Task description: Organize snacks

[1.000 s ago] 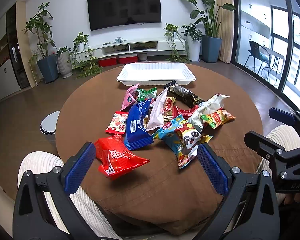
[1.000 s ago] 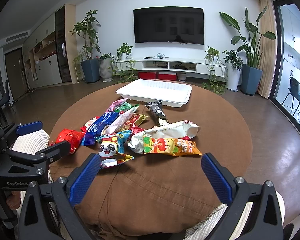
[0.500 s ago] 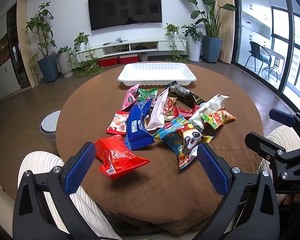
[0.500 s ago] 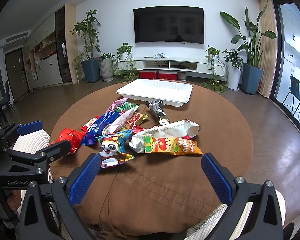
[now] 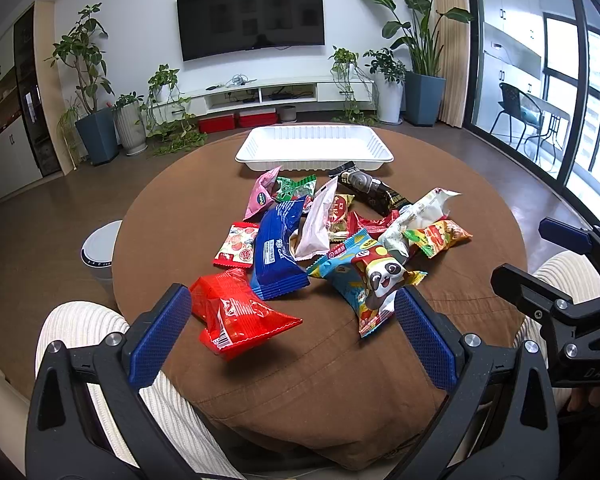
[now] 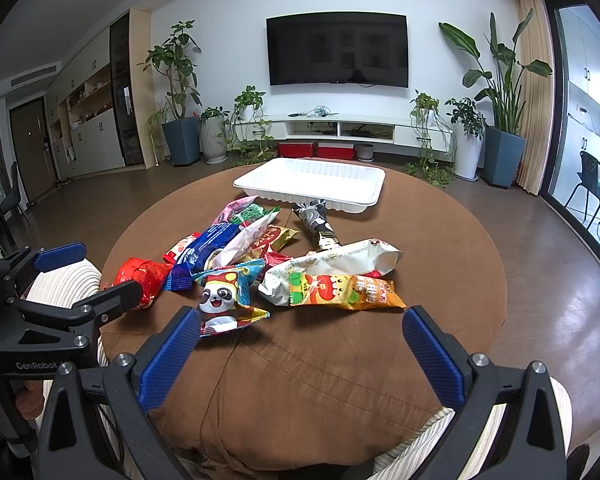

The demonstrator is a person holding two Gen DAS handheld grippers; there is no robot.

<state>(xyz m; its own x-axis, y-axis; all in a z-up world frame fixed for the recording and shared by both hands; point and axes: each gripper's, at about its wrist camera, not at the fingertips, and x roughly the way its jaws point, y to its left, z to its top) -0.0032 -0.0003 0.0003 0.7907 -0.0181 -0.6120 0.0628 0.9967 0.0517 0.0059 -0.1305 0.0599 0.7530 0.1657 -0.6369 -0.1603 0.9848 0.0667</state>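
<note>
Several snack packets lie in a heap on a round brown-clothed table (image 5: 340,360). Nearest are a red packet (image 5: 236,312), a blue packet (image 5: 278,248) and a panda packet (image 5: 374,280). An orange packet (image 6: 344,290) and a white packet (image 6: 332,266) lie on the right of the heap. An empty white tray (image 5: 314,148) stands behind the heap, also in the right wrist view (image 6: 312,182). My left gripper (image 5: 292,336) is open and empty just short of the red and panda packets. My right gripper (image 6: 300,356) is open and empty, near the panda packet (image 6: 224,300).
The person's knees in striped cream trousers (image 5: 76,328) sit at the table's near edge. A white round bin (image 5: 98,246) stands on the floor at the left. A TV unit and potted plants line the far wall. A glass door is at the right.
Both views have shifted very slightly. The packets, the tray and both open grippers stand as before.
</note>
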